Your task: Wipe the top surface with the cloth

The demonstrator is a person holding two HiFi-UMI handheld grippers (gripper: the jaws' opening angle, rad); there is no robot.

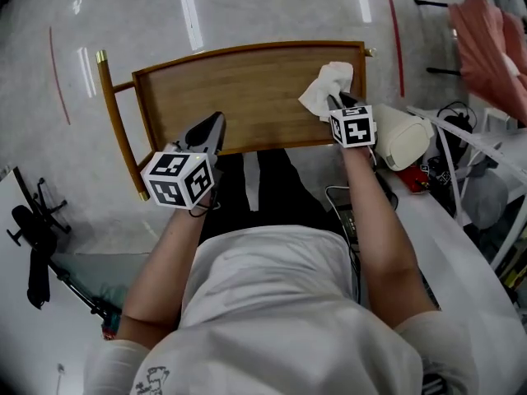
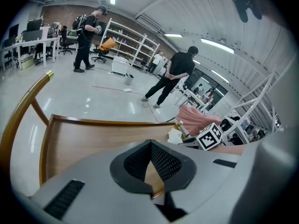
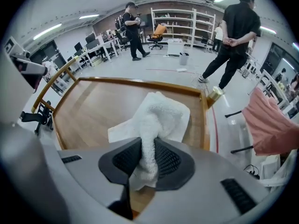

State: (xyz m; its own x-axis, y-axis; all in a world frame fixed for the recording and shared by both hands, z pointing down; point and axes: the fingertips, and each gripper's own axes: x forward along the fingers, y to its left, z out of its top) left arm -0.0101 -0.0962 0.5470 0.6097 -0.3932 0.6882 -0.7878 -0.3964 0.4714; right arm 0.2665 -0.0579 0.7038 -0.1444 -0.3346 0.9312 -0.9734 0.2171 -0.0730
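The right tongs [image 1: 339, 99] are clamped on the white cloth [image 1: 330, 84]. The right gripper view shows a thick fold of towelling pinched between the two pads, and the rest of the cloth spills forward onto the wood. The cloth lies on the tabletop [image 1: 247, 89], in its far right corner and just inside the raised rim [image 1: 247, 48].

The left tongs [image 1: 211, 127] hang over the tabletop's near edge, left of its middle. Their tips are together with nothing between them; in the left gripper view only bare wood shows through the gap behind the tips.

The step in hand looks like the wipe itself, at or near one end of a stroke. The cloth is down on the wood, and nearly all of the tabletop stretches away bare to its left. How much of it has been wiped I cannot tell, as the wood looks the same all over.

The next move probably calls for drawing the right tongs leftward across the tabletop, low enough that the loose part of the cloth drags flat on the wood. The grip should stay firm, and the stroke should stop short of the rim on the tabletop's left side. The left tongs would need to stay out of the cloth's path.
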